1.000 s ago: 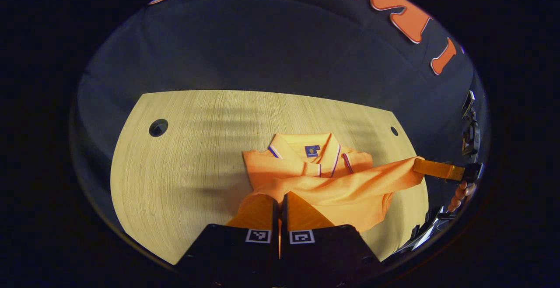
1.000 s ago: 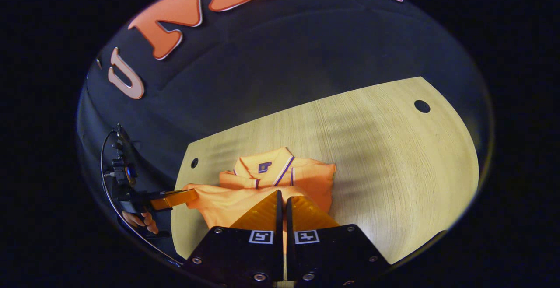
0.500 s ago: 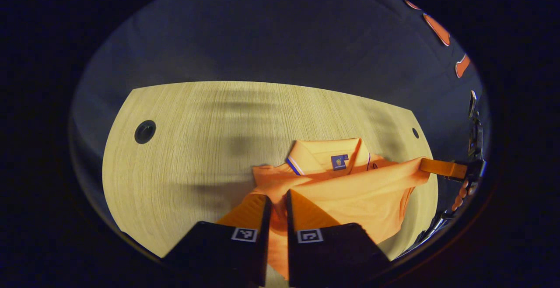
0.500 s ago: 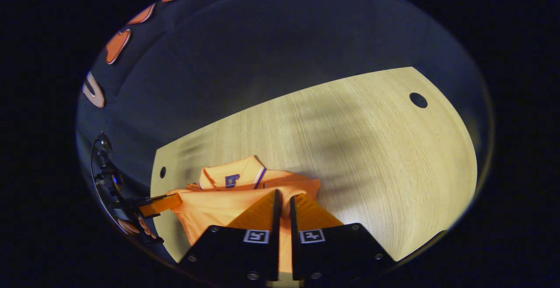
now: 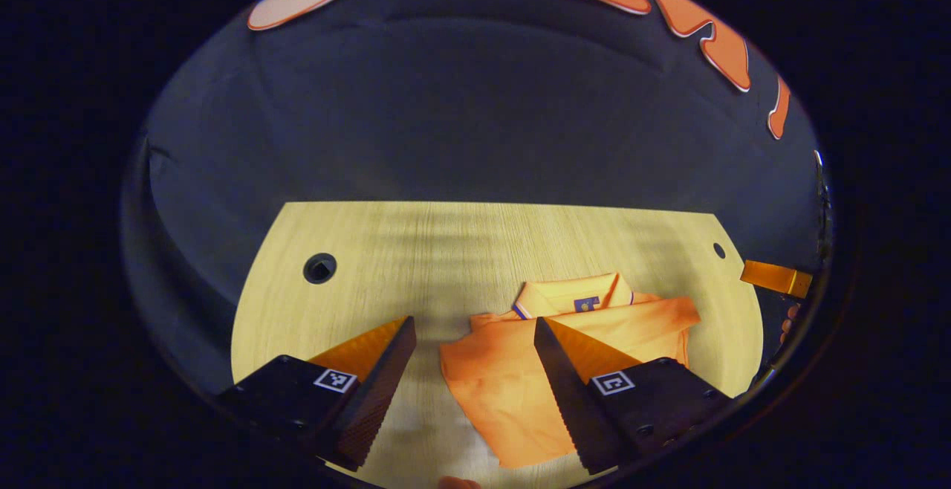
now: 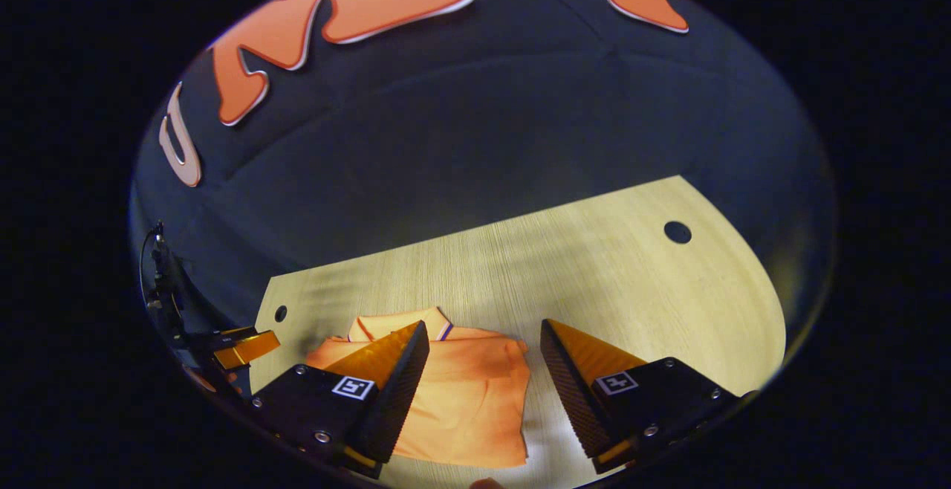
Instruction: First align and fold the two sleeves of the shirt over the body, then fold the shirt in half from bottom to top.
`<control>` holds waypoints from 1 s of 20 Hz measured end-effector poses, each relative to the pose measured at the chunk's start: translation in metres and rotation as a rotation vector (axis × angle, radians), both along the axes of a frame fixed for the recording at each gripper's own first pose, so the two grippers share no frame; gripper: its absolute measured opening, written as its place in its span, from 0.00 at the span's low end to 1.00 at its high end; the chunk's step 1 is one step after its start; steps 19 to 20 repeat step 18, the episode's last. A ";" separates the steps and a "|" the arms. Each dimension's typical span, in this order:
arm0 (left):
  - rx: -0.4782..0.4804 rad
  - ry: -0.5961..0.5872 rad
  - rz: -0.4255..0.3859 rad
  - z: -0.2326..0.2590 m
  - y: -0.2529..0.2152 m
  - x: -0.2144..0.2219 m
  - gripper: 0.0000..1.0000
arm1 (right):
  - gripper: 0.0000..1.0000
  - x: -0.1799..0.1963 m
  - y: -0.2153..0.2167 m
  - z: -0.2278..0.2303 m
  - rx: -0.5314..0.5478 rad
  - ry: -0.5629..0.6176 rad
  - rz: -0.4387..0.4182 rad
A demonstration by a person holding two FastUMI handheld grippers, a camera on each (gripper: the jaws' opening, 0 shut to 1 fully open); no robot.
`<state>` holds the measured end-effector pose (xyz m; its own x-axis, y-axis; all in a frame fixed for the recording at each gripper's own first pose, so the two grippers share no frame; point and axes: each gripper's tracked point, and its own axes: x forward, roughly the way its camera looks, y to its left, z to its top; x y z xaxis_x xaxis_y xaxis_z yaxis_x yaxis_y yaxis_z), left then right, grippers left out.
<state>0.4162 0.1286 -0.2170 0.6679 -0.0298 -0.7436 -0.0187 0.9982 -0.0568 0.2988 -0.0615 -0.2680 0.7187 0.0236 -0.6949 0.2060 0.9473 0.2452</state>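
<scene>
In the left gripper view, a round hole [image 5: 319, 267] sits in the wooden counter [image 5: 446, 251] at middle left. At the bottom of the frame the left tool [image 5: 472, 359] has its two fingers spread wide apart, with nothing between them but bare counter and the near left edge of the orange shirt [image 5: 520, 377]. The shirt lies folded on the counter in the lower centre, collar [image 5: 572, 296] toward the far edge, a folded-over layer covering the body below the collar; its lower part runs down past the right finger. A smaller hole [image 5: 718, 250] lies near the counter's far right corner. At the right rim of the frame the tip of the right tool [image 5: 773, 278] juts in, off the shirt, and a bit of the hand [image 5: 786, 322] holding it shows below; from here I cannot tell how its fingers stand.

In the right gripper view, the left tool [image 6: 241, 346] shows at lower left beside the counter's corner, near a small hole [image 6: 280, 313]. The shirt [image 6: 475, 407] lies flat at bottom centre, partly behind the left finger. The right tool [image 6: 484, 344] is spread wide, holding nothing, fingers above the counter [image 6: 594, 281]. A larger hole [image 6: 677, 232] sits at upper right.
</scene>
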 end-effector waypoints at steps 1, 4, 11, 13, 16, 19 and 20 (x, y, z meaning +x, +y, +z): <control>0.003 -0.024 0.001 0.012 -0.003 -0.009 0.99 | 0.94 -0.005 -0.001 0.015 -0.010 -0.033 0.003; 0.011 -0.110 -0.011 0.050 -0.013 -0.036 0.99 | 0.95 -0.024 0.000 0.055 -0.051 -0.140 0.012; 0.019 -0.322 -0.052 0.137 -0.042 -0.118 0.98 | 0.95 -0.082 0.020 0.122 -0.156 -0.327 0.059; 0.008 -0.373 -0.048 0.151 -0.051 -0.140 0.98 | 0.95 -0.101 0.025 0.141 -0.175 -0.388 0.070; 0.034 -0.449 -0.019 0.172 -0.057 -0.172 0.98 | 0.95 -0.133 0.032 0.161 -0.210 -0.458 0.084; 0.035 -0.503 -0.002 0.184 -0.058 -0.194 0.98 | 0.95 -0.141 0.041 0.174 -0.209 -0.486 0.105; 0.035 -0.503 -0.002 0.184 -0.058 -0.194 0.98 | 0.95 -0.141 0.041 0.174 -0.209 -0.486 0.105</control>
